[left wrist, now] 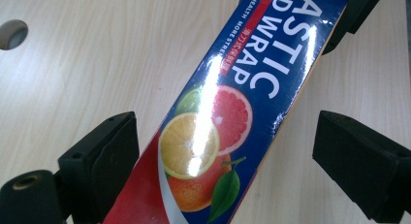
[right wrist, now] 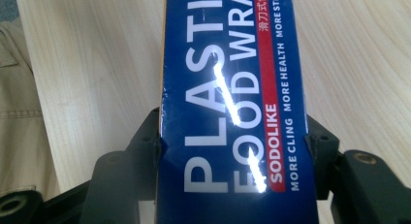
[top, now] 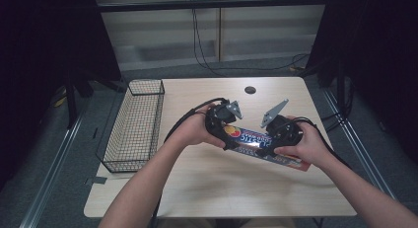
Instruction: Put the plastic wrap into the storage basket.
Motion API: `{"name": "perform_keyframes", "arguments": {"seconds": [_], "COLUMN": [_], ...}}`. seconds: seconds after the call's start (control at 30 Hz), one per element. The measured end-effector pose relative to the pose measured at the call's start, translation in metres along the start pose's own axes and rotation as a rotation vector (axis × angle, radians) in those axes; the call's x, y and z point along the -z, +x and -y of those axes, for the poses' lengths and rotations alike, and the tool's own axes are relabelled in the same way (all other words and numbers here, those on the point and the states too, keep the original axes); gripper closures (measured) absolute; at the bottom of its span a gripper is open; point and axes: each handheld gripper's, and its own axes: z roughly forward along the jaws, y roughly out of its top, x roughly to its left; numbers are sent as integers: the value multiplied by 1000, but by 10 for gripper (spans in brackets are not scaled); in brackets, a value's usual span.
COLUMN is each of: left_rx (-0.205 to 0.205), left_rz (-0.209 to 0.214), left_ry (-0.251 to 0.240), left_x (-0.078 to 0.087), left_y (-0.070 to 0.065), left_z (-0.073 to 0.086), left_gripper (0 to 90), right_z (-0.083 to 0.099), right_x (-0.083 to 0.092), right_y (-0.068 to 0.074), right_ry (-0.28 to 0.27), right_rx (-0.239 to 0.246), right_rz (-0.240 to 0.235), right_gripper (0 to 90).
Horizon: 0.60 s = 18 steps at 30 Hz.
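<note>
1. Right now both of the person's hands meet over the middle of the light wooden tabletop (top: 207, 188), each holding a gripper against one long box of plastic food wrap (top: 261, 146).
2. That box lies slantwise on the tabletop, its fruit-printed end toward the left hand and its far end running down toward the right edge, under the right hand.
3. The right gripper (right wrist: 232, 136) is clenched on the box: in the right gripper view its fingers (right wrist: 145, 141) press against both long sides, just where the white lettering "PLASTIC FOOD WRAP" and the red strip run.
4. The left gripper (left wrist: 223, 151) straddles the fruit end, where an orange, a lemon and a grapefruit half are printed.
5. Its fingers (left wrist: 104, 156) are released; the near one stands just beside the box edge and the other well clear, with bare wood showing in the gap, so nothing is pinched on that side.
6. From the high view the left hand (top: 194, 132) sits at the box's upper left end and the right hand (top: 303, 146) lower and to the right, cables trailing from both tools.
7. A black wire basket (top: 135, 124) stands along the tabletop's left edge, well apart from the box.
8. A small round hole (top: 250, 90) shows near the tabletop's far edge.
</note>
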Motion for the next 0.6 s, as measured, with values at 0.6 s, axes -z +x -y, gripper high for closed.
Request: {"name": "perform_keyframes", "arguments": {"seconds": [0.6], "left_rx": [-71], "left_rz": [34], "left_ry": [67], "left_x": [-10], "left_y": [1], "left_z": [-7], "left_gripper": [143], "right_z": [-1], "right_x": [-1], "right_y": [2], "right_ry": [4], "right_rx": [29], "right_rz": [-8], "right_gripper": [413]}}
